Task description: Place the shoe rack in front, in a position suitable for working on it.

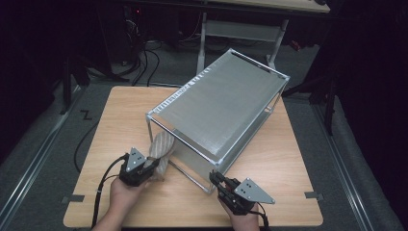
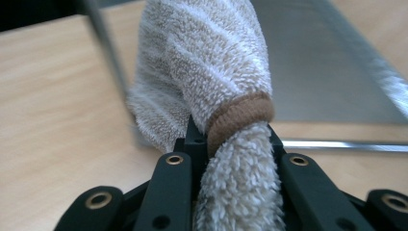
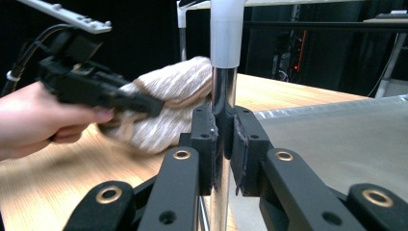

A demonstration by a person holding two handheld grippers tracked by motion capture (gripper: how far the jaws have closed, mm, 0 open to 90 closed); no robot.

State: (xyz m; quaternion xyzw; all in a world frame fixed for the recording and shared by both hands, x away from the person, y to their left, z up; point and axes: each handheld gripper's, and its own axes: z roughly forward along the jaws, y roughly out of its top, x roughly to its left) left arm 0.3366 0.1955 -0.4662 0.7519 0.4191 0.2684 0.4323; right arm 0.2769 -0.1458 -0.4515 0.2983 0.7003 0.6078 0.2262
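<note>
A fluffy beige-and-white striped cloth (image 1: pixel 162 147) with a brown hem band (image 2: pixel 240 118) lies at the front left corner of a metal rack (image 1: pixel 221 106). My left gripper (image 1: pixel 150 166) is shut on the cloth's near end, and the cloth (image 2: pixel 207 72) bulges out past the jaws toward the rack's lower shelf (image 2: pixel 317 72). My right gripper (image 1: pixel 214 177) is shut on the rack's near chrome corner post (image 3: pixel 223 82), pads pressed on both sides of it. The right gripper view also shows the left gripper (image 3: pixel 149 106) with the cloth (image 3: pixel 178 82), to the left of that post.
The rack stands slantwise on a wooden table (image 1: pixel 125 110) and takes up its middle and far right. A thin chrome post (image 2: pixel 103 43) rises just left of the cloth. Past the table are a dark floor, cables (image 1: pixel 144 62) and a white desk frame (image 1: pixel 240 29).
</note>
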